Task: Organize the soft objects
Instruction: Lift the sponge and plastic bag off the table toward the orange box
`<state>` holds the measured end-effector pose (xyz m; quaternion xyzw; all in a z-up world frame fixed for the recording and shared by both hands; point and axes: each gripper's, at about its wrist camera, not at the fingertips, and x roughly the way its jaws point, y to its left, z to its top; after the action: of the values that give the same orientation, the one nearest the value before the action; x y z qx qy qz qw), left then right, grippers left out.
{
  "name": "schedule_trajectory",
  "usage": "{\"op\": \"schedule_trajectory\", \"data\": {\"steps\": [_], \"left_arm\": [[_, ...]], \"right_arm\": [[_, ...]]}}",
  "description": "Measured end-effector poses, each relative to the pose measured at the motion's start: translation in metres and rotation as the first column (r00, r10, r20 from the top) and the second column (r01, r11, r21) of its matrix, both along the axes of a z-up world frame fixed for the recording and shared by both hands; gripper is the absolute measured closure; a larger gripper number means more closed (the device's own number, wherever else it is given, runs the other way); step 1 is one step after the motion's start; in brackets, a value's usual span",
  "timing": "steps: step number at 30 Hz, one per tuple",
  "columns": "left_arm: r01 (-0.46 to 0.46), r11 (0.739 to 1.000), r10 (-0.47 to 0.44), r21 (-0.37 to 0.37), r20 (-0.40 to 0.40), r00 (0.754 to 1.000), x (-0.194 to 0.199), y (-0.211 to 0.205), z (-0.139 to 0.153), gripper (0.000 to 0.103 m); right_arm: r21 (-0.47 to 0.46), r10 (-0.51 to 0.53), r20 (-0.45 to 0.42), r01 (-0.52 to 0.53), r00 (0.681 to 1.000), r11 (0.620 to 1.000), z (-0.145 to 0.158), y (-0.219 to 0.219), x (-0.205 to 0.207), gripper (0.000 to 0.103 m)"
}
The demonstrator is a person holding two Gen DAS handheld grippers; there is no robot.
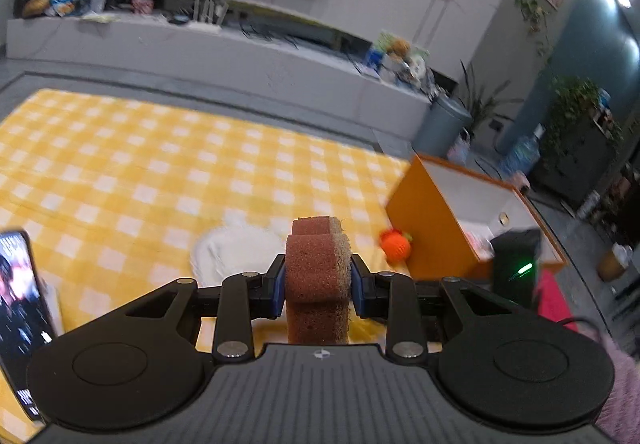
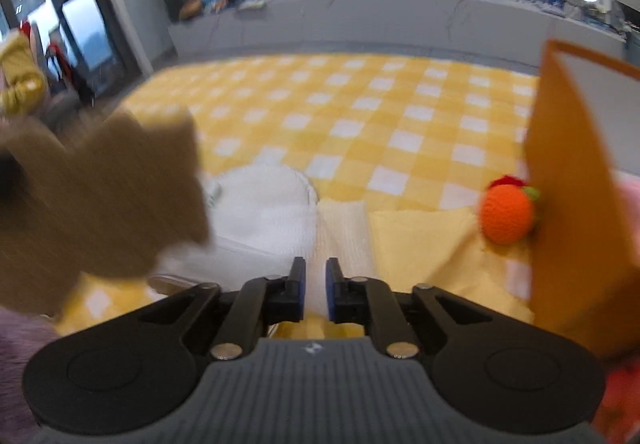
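A brown sponge [image 1: 318, 276] sits clamped in the left gripper [image 1: 318, 286], raised over the yellow checked blanket [image 1: 160, 163]. The right gripper [image 2: 315, 294] is narrow and holds nothing. Ahead lie a white cloth [image 2: 268, 211], a crocheted orange [image 2: 507, 213] and an orange box [image 1: 432, 228].

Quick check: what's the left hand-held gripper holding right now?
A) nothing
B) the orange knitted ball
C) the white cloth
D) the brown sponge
D: the left hand-held gripper has its pads pressed on both sides of the brown sponge, lifted above the checkered cloth.
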<state>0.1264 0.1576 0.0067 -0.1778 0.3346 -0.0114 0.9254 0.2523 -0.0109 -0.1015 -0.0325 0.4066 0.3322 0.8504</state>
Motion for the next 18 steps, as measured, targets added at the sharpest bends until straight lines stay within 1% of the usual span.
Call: {"op": "schedule_trajectory", "data": {"steps": [1, 2, 3, 4, 5, 6, 8, 10, 13, 16, 18], "left_arm": [[0.013, 1.0, -0.013, -0.001, -0.008, 1.0, -0.002, -0.006, -0.003, 0.068], [0.026, 1.0, -0.026, 0.001, -0.014, 1.0, -0.005, -0.011, -0.007, 0.068], [0.032, 0.999, -0.032, 0.006, -0.017, 0.999, -0.008, -0.016, -0.009, 0.068], [0.037, 0.999, -0.036, 0.014, -0.019, 0.999, -0.012, -0.02, -0.012, 0.068], [0.044, 0.999, -0.043, 0.024, -0.025, 0.999, -0.015, -0.025, -0.015, 0.068], [0.051, 0.998, -0.051, 0.031, -0.031, 0.998, -0.018, -0.028, -0.018, 0.068], [0.058, 0.998, -0.056, 0.033, -0.045, 0.997, -0.023, -0.034, -0.025, 0.068], [0.048, 0.998, -0.045, 0.05, -0.051, 0.998, -0.028, -0.037, -0.03, 0.068], [0.022, 0.996, -0.017, 0.091, -0.056, 0.998, -0.034, -0.041, -0.037, 0.068], [0.007, 0.996, -0.001, 0.093, -0.067, 0.998, -0.037, -0.04, -0.047, 0.068], [0.003, 0.995, 0.004, 0.099, -0.066, 0.998, -0.041, -0.042, -0.051, 0.068]], "right_arm": [[0.012, -0.015, 0.005, 0.015, 1.0, 1.0, 0.006, -0.009, -0.007, 0.084], [0.023, -0.033, 0.008, 0.033, 0.999, 0.999, 0.012, -0.018, -0.015, 0.066], [0.034, -0.052, 0.011, 0.052, 0.999, 0.998, 0.016, -0.028, -0.023, 0.052], [0.048, -0.073, 0.011, 0.073, 0.997, 0.996, 0.019, -0.037, -0.032, 0.046], [0.059, -0.092, 0.008, 0.091, 0.996, 0.994, 0.021, -0.046, -0.039, 0.032], [0.068, -0.111, -0.002, 0.111, 0.994, 0.991, 0.022, -0.054, -0.048, 0.017], [0.082, -0.15, -0.03, 0.152, 0.988, 0.985, 0.018, -0.066, -0.064, 0.002], [0.077, -0.159, -0.055, 0.163, 0.986, 0.984, 0.01, -0.071, -0.08, 0.003], [0.007, -0.169, -0.083, 0.17, 0.982, 0.985, -0.011, -0.066, -0.093, 0.003], [-0.009, -0.147, -0.122, 0.147, 0.982, 0.989, -0.025, -0.057, -0.098, 0.003], [-0.035, -0.133, -0.114, 0.13, 0.985, 0.991, -0.029, -0.048, -0.1, 0.002]]}}
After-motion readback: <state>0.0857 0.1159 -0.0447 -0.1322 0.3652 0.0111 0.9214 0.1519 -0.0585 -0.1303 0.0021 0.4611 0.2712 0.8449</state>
